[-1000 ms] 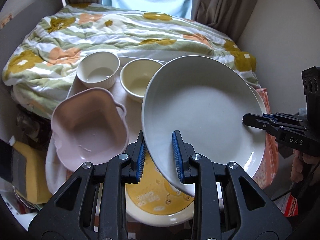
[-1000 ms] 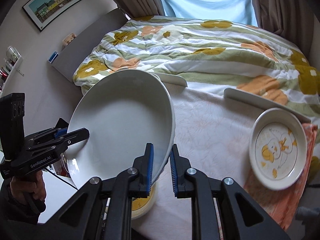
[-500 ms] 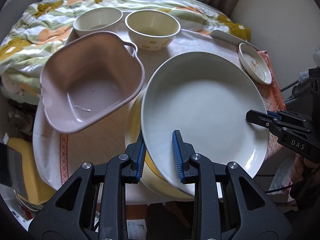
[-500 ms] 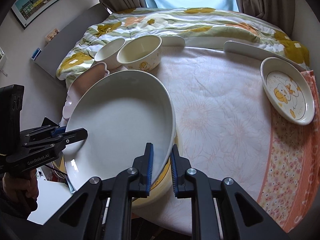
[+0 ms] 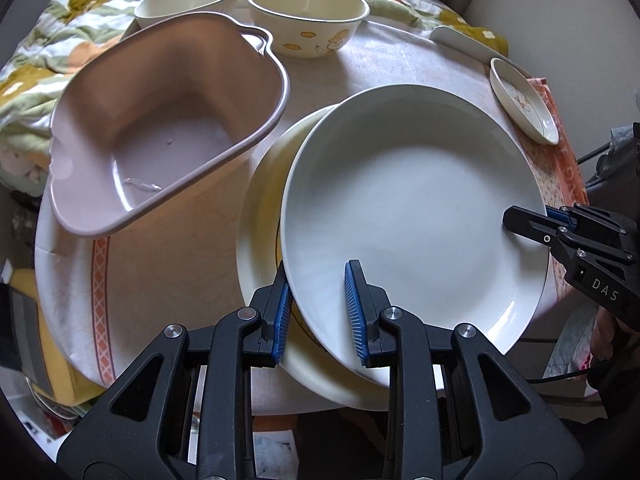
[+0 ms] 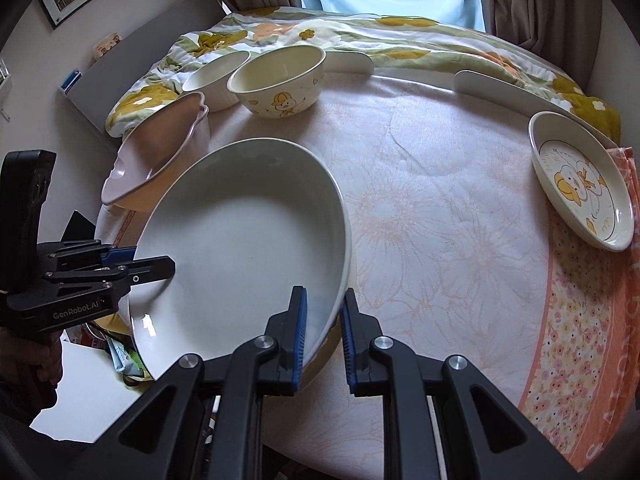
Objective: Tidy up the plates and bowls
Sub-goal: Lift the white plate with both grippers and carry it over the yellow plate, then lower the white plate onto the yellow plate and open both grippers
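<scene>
White plate: gripped at opposite rims by left tool and right tool, just over yellow plate, not yet released. Behind it: pink bowl, two cream bowls, unstacked; duck plate far right, pending.

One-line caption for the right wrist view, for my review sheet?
Both grippers, right gripper and left gripper, hold a large white plate over a yellow-patterned plate on the cloth-covered table.

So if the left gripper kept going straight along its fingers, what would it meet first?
Probably the yellow plate beneath the white plate that the left gripper grips; depth is unclear.
</scene>
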A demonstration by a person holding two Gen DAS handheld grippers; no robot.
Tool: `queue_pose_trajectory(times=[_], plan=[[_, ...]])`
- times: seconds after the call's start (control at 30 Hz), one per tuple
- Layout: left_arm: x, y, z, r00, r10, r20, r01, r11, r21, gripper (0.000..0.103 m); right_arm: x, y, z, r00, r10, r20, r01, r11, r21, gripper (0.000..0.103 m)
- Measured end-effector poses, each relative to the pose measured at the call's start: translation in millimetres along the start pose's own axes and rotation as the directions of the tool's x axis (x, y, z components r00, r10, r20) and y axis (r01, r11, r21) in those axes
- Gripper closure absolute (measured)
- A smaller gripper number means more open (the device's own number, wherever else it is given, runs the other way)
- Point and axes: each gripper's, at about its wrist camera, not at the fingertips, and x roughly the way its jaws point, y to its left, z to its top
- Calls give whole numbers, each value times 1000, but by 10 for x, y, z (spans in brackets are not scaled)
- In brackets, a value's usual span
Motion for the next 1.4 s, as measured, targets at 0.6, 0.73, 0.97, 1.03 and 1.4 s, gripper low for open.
queue_pose_trajectory(times=[0.6, 0.73, 0.97, 1.03, 1.4], plan=[[122, -455, 7, 952, 301, 51, -305, 930, 205, 80, -5, 26, -39, 999, -48, -15, 48, 999, -3, 88], [134, -559, -10, 918, 387, 82, -394, 881, 262, 80, -2, 26, -29, 999, -48, -16, 47, 999, -11, 88], [95, -651, 21, 888, 439, 140, -460, 835, 300, 80, 11, 64, -10, 998, -66, -24, 65, 997, -34, 87], [97, -661, 12, 881, 450, 145, -472, 829, 300, 80, 16, 94, -13, 996, -83, -26, 82, 995, -58, 87], [66, -616, 1, 886, 441, 142, -463, 844, 272, 80, 10, 125, 4, 995, -98, -18, 96, 992, -85, 87]])
